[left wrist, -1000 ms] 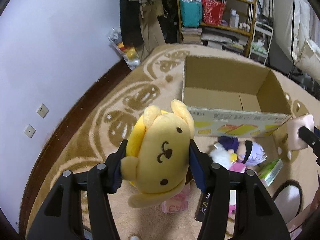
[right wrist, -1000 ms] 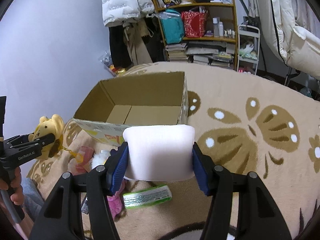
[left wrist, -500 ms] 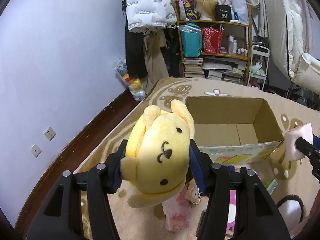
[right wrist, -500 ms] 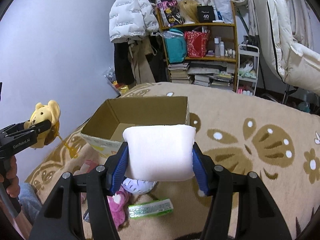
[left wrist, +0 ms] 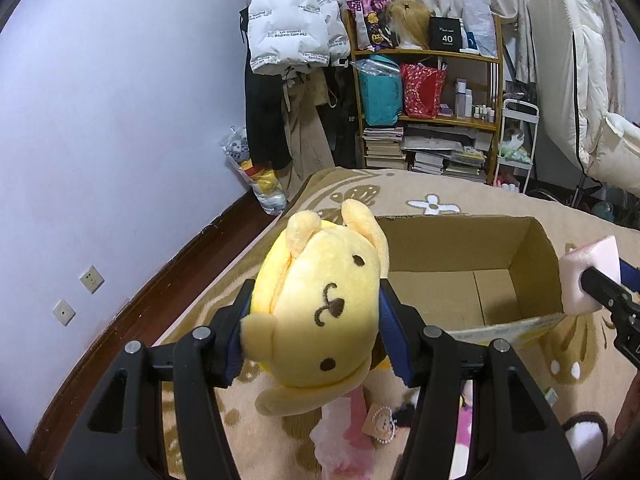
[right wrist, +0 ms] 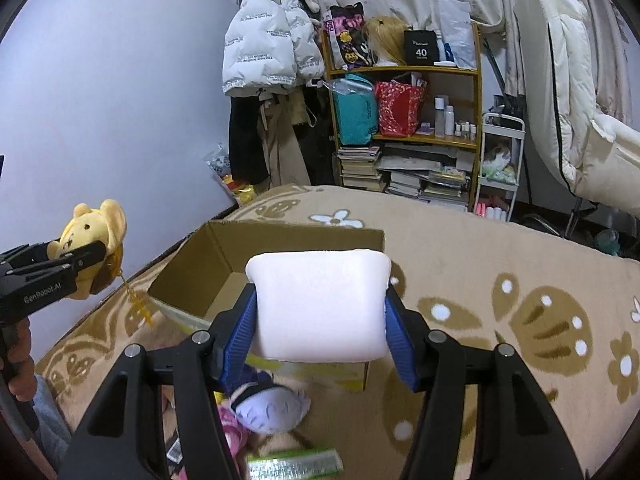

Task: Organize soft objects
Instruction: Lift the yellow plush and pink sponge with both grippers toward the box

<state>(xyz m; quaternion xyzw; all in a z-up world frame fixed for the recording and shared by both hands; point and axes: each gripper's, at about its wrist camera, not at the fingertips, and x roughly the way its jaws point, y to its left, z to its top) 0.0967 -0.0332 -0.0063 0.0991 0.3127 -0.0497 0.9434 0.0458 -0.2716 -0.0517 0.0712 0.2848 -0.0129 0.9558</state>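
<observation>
My left gripper (left wrist: 316, 322) is shut on a yellow dog plush (left wrist: 320, 312), held in the air in front of the open cardboard box (left wrist: 472, 276). In the right wrist view the same plush (right wrist: 90, 240) shows at the far left, left of the box (right wrist: 224, 256). My right gripper (right wrist: 320, 328) is shut on a white foam block (right wrist: 320, 304), also lifted, just before the box's near wall. That block (left wrist: 588, 276) appears at the right edge of the left wrist view.
On the flower-patterned rug (right wrist: 500, 280) near the box lie a purple-haired doll (right wrist: 272, 404), a pink plush (left wrist: 344, 432), a green packet (right wrist: 296, 464) and other small items. A crowded shelf (left wrist: 428, 112), hanging jackets (left wrist: 288, 28) and a white chair (right wrist: 580, 120) stand behind.
Both grippers have risen and tilted upward with their loads, so the box sits lower in view and more of the shelf shows. The grips are unchanged.
</observation>
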